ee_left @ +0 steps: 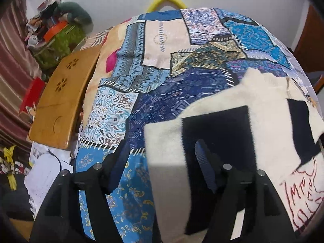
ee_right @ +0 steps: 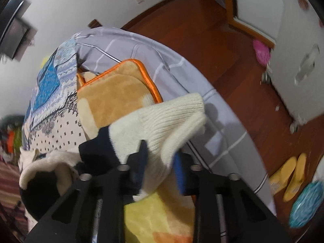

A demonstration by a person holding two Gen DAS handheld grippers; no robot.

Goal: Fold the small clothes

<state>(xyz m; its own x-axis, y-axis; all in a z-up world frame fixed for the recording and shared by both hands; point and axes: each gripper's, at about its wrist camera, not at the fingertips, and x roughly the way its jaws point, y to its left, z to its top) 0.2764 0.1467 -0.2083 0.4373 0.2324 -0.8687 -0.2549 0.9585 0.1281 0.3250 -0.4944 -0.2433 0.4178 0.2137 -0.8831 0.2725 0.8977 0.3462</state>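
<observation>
A small cream knit sweater (ee_left: 269, 93) with navy patches and red stitched lettering lies on a blue patchwork blanket (ee_left: 162, 64) on the bed. My left gripper (ee_left: 162, 160) is open, its right finger over a navy patch, its left finger over the blanket. My right gripper (ee_right: 160, 160) is shut on the sweater's cream ribbed sleeve (ee_right: 172, 119) and holds it lifted above the bed. The rest of the sweater (ee_right: 46, 162) trails off to the left.
A wooden lap tray (ee_left: 60, 97) lies at the bed's left edge, with papers (ee_left: 42, 174) below it and a clutter pile (ee_left: 56, 30) behind. A tan orange-trimmed cushion (ee_right: 119, 89) sits on a grey sheet (ee_right: 182, 68). Yellow slippers (ee_right: 289, 174) lie on the wood floor.
</observation>
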